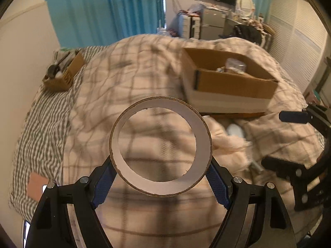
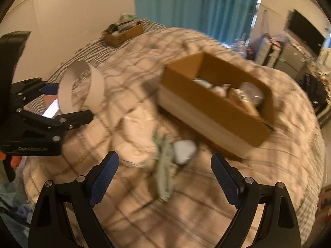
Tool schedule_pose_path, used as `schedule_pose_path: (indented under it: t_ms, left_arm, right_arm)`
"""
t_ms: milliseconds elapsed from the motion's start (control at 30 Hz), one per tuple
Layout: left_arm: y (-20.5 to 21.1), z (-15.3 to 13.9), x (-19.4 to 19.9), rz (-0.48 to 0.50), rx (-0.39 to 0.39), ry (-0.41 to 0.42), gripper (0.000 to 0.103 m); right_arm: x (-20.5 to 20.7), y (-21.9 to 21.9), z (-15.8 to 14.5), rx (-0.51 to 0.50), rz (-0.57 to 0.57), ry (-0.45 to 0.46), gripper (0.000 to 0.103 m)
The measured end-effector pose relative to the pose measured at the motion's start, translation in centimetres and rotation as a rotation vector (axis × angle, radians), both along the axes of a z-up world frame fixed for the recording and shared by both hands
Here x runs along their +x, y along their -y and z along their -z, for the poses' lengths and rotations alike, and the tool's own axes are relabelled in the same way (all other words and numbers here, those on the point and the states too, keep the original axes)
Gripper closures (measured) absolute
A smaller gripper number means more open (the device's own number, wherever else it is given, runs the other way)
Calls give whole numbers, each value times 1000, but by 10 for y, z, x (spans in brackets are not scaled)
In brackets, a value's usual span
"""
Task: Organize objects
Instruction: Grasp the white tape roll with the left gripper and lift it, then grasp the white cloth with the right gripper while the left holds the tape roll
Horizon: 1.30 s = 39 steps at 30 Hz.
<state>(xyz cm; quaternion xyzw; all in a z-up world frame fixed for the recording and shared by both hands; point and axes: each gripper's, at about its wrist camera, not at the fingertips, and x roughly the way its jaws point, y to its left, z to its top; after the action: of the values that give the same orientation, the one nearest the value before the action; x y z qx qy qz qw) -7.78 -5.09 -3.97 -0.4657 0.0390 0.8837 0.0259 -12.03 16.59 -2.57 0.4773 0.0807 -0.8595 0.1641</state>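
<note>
My left gripper (image 1: 160,171) is shut on a cardboard tape ring (image 1: 203,132), white inside, and holds it above the checked blanket. The ring also shows in the right wrist view (image 2: 95,88), between the left gripper's fingers (image 2: 80,117). My right gripper (image 2: 164,161) is open and empty above a small white object (image 2: 184,149) and a pale green object (image 2: 164,177) lying on the blanket. An open cardboard box (image 1: 233,82) holding several items sits on the bed, also in the right wrist view (image 2: 209,111).
A smaller cardboard box (image 1: 62,74) with items stands at the far left of the bed on striped sheet. A pink card (image 1: 37,188) lies near the left edge. Blue curtains (image 1: 107,10), cluttered furniture and a TV stand beyond the bed.
</note>
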Motion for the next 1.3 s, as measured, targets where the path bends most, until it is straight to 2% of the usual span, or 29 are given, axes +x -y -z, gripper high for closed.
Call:
schedule_pose_path:
  t_ms: [233,300,367,400,533,567,667,833,1000,1167,1300]
  left_arm:
    - [24,11,1,-31,37,18,20]
    - [27,12,1,-31,44,20,20]
    - [29,13,-1,-31,48,21,20]
    - [30,13,-1,-30,51,20,20]
    - [28,10,-1,-22,60,11,20]
    - [27,9,-1,-19,62,8,20]
    - [23,4,0,-5,76,1,20]
    - [17,-6,-6,15,97,-7,20]
    - [-4,-32,-17,72,98,-50,20]
    - [-30,-62,-43,133,121,-96,20]
    - [-51,-75,-70,181,153,-107,20]
  right_arm:
    - [-22,36,31,42,-66,79,13]
    - [-27,38,37,51,-65,96,19]
    - [-29,39,39,57,-65,101,40]
    - [-29,40,39,68,-68,101,44]
    - [-25,41,37,85,-79,97,74]
    - [-24,41,35,87,-81,92,79]
    - [-18,39,27,97,-83,69,86]
    - [-7,26,0,107,-62,-4,88]
    - [0,0,-43,117,-25,-96,88]
    - [-7,-30,-84,134,40,-184,88]
    - [-20,-52,-107,126,83,-218,88]
